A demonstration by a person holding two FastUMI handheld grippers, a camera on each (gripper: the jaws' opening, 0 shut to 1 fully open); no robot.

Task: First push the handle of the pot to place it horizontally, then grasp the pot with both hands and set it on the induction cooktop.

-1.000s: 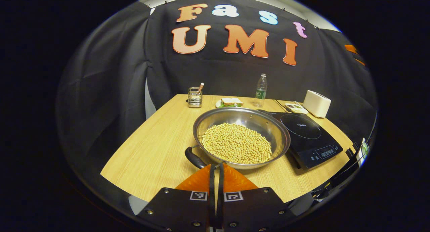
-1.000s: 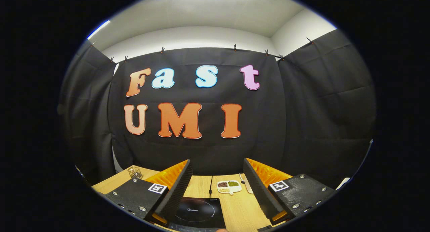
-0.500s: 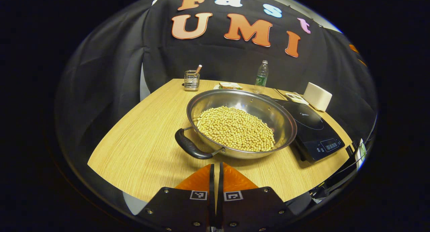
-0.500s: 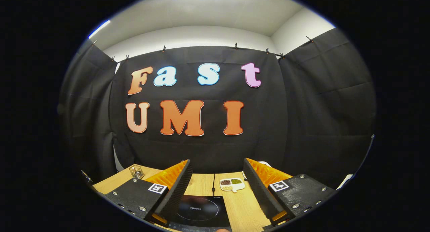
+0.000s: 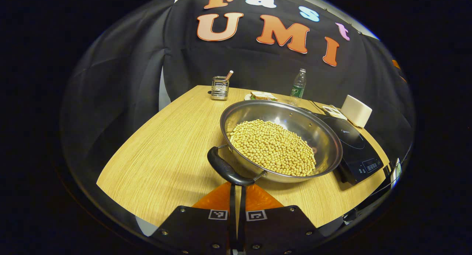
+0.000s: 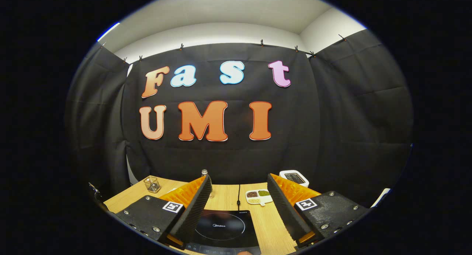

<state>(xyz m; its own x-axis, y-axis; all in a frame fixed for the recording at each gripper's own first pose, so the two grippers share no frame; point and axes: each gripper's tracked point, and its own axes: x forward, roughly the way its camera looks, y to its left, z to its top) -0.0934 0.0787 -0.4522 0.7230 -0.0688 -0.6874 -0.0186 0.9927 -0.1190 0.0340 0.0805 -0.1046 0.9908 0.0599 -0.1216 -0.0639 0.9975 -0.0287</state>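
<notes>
A steel pot (image 5: 287, 116) heaped with yellow beans sits on the wooden table (image 5: 166, 148) in the left gripper view. Its black handle (image 5: 226, 171) points toward me, right above my left gripper (image 5: 238, 185). That gripper is shut, its orange fingers pressed together with nothing between them, tips at or just under the handle. The black induction cooktop (image 5: 356, 151) lies right of the pot, touching or nearly touching it. In the right gripper view my right gripper (image 6: 239, 181) is open above the cooktop (image 6: 223, 233).
Along the table's back edge stand a metal utensil holder (image 5: 220, 88), a plate with a sandwich (image 5: 262, 96), a water bottle (image 5: 298, 86) and a white box (image 5: 356, 111). A small dish of beans (image 6: 259, 196) and a white scale (image 6: 294, 177) lie behind the cooktop.
The left gripper has come up to the pot handle, which now sits right at its tips. The right gripper view has tilted downward slightly, showing more of the cooktop; its jaws stay open.
</notes>
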